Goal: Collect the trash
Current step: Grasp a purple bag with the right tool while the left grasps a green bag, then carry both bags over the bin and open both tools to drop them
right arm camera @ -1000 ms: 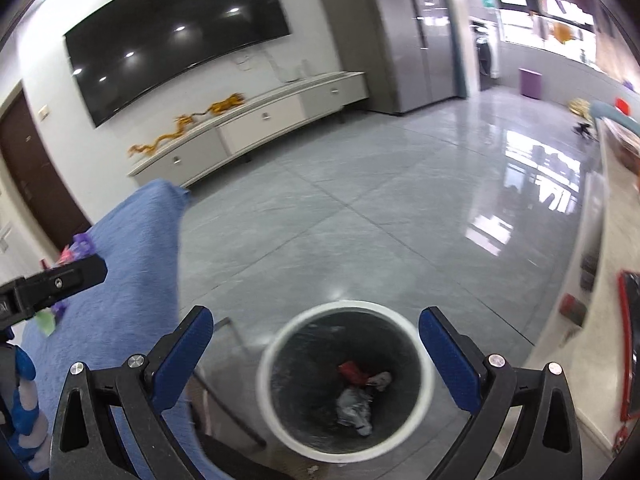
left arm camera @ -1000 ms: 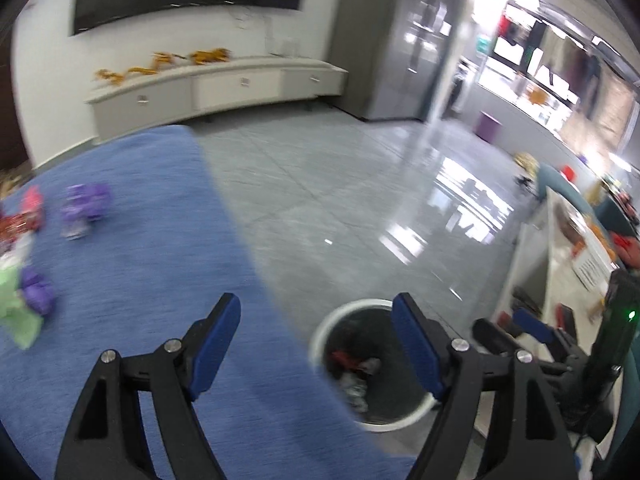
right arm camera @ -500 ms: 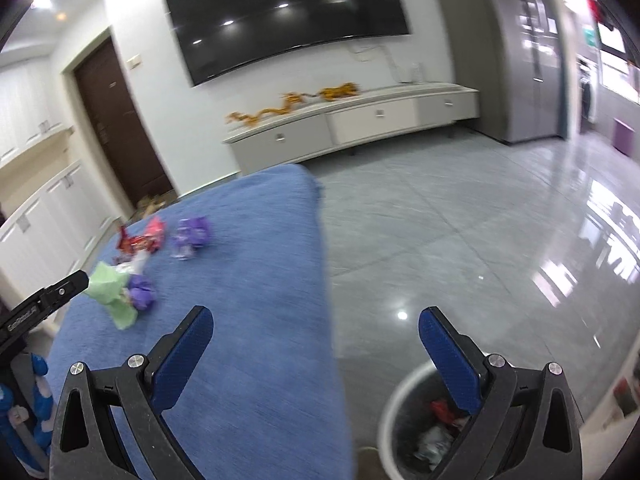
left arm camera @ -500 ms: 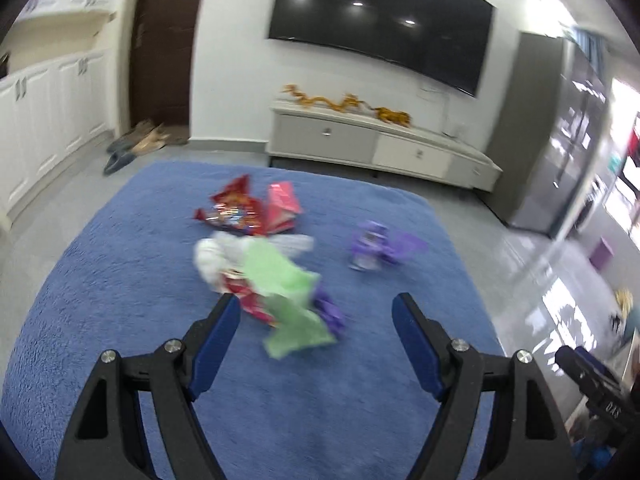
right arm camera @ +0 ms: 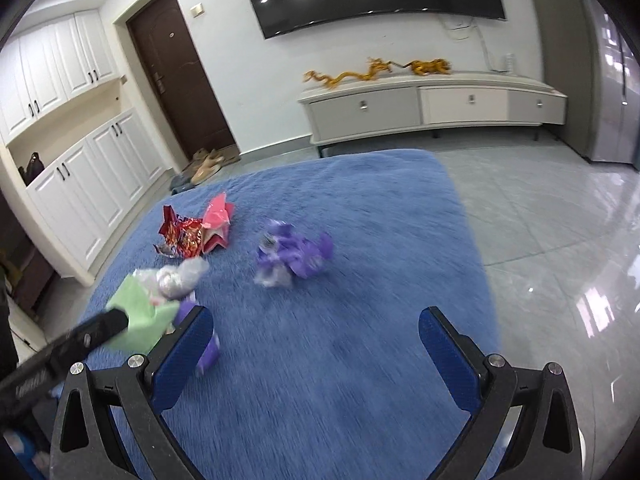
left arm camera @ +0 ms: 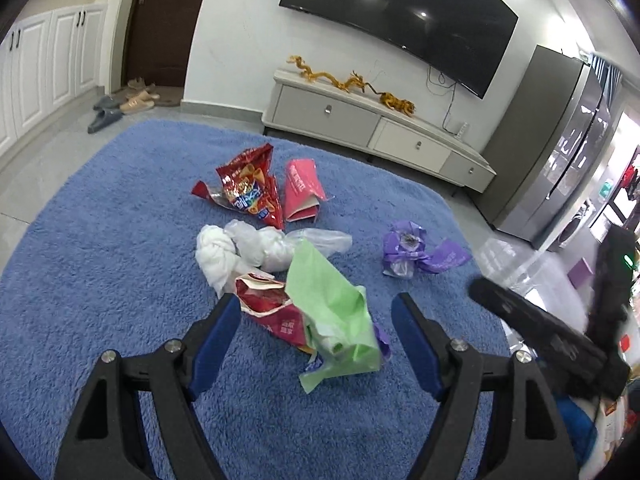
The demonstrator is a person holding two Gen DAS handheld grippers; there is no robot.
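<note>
Trash lies on a blue rug [left arm camera: 100,264]. A green bag [left arm camera: 332,312] and a red wrapper [left arm camera: 272,308] lie between the open jaws of my left gripper [left arm camera: 316,316], which is empty. Behind them lie a white plastic bag [left arm camera: 248,248], a red snack bag [left arm camera: 248,192], a pink packet [left arm camera: 300,188] and a purple wrapper [left arm camera: 412,248]. My right gripper [right arm camera: 316,328] is open and empty above the rug [right arm camera: 360,380]; the purple wrapper [right arm camera: 292,256] lies ahead of it, the green bag [right arm camera: 140,316] at its left finger.
A white TV cabinet [left arm camera: 376,128] stands against the far wall under a black screen [left arm camera: 400,20]. Shoes [left arm camera: 124,104] lie by the brown door. White cupboards [right arm camera: 80,184] line the left wall. Glossy grey tiles [right arm camera: 560,232] run right of the rug.
Both grippers swung left from the trash bin on the tiles to the rug. The bin has left both views. The left gripper has closed in on the green bag.
</note>
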